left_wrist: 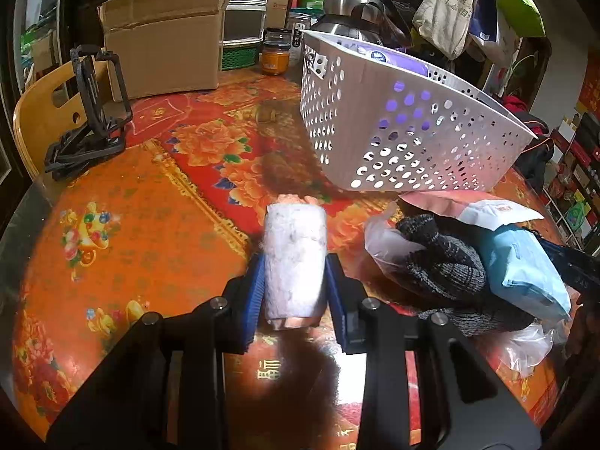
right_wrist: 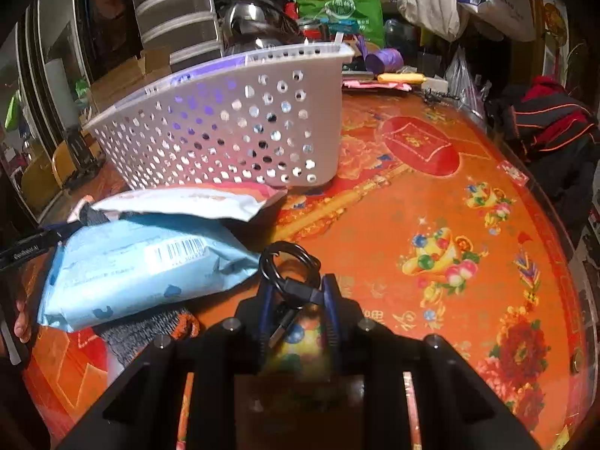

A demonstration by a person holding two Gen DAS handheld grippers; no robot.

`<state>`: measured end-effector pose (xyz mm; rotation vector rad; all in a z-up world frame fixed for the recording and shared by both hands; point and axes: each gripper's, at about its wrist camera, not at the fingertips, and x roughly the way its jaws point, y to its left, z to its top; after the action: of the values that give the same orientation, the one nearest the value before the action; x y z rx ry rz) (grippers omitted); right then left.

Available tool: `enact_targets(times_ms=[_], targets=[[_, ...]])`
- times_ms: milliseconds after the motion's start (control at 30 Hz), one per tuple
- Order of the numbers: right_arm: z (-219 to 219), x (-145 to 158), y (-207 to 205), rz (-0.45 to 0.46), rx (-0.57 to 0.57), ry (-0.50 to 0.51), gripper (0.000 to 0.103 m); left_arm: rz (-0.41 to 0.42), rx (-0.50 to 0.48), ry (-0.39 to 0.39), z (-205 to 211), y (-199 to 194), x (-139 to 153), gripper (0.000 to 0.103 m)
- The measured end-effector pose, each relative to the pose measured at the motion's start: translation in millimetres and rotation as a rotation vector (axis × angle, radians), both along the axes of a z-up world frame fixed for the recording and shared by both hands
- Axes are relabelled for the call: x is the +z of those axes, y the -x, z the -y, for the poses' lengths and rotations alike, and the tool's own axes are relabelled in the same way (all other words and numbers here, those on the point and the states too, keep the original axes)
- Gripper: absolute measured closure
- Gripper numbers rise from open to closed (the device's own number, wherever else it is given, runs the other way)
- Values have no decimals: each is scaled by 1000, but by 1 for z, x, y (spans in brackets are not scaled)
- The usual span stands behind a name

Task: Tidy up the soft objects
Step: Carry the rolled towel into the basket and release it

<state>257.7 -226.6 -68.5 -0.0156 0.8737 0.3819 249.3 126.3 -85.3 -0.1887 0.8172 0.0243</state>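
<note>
Holding a white fluffy roll (left_wrist: pixel 294 258) at frame centre, my left gripper (left_wrist: pixel 294 285) clamps it; my right gripper (right_wrist: pixel 296 300) pinches a coiled black cable (right_wrist: pixel 290 266). One purple pack sits in the basket (left_wrist: pixel 393 131), upper right; packets and knitwear (left_wrist: pixel 446 262) remain outside.

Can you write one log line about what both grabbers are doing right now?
left gripper: shut on white fluffy roll | right gripper: shut on coiled black cable | white basket: on table
</note>
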Motion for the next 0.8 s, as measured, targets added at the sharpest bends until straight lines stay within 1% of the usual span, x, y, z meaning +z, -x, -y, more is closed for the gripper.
enact_targets(times_ms=[167,367,433,500,567,667,700,800], targets=[[19,6,3,23,-53,-96,80,17,0,9,-2,3,2,74],[22,13,10,55,-56,-119,80,63,5,-1,-1,10,10,74],[23,19,11,65,-57,-123,80,78,7,2,0,13,14,74],[25,32,12,90,-60,-121,80,93,15,-3,-1,18,23,74],[26,53,12,121,-56,-122,80,103,9,-10,0,20,36,74],[23,85,6,166,-39,-111,80,118,23,-23,-1,21,66,74],[20,94,3,176,-31,-108,80,124,22,-17,-2,19,80,74],[7,127,-18,197,3,-101,80,154,14,-38,3,7,121,74]])
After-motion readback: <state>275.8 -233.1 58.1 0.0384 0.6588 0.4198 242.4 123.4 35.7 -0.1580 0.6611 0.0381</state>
